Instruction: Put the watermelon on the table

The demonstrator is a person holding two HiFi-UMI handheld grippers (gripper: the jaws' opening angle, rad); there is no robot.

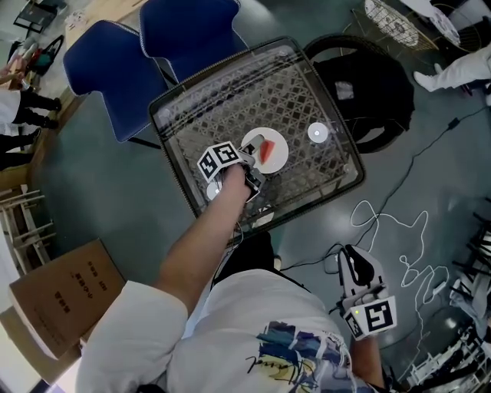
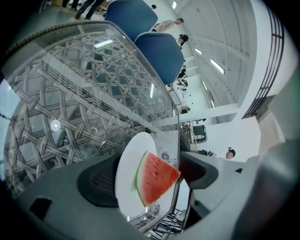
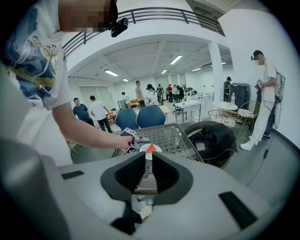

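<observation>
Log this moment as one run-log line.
red watermelon wedge: on round white plate | plate: on glass-topped woven table | left tool: open, jaws either side of plate | right tool: narrowly open, empty, off table

This is a big open indoor hall, like a shared lab or workspace. A railed balcony [image 3: 154, 13], ceiling strip lights [image 3: 176, 59], blue chairs [image 1: 103, 61] and standing people [image 3: 98, 112] show it.

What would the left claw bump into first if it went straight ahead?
Most likely the white plate holding the watermelon slice: it sits between the open jaws of the left claw, on the glass table. Depth is hard to judge.
</observation>
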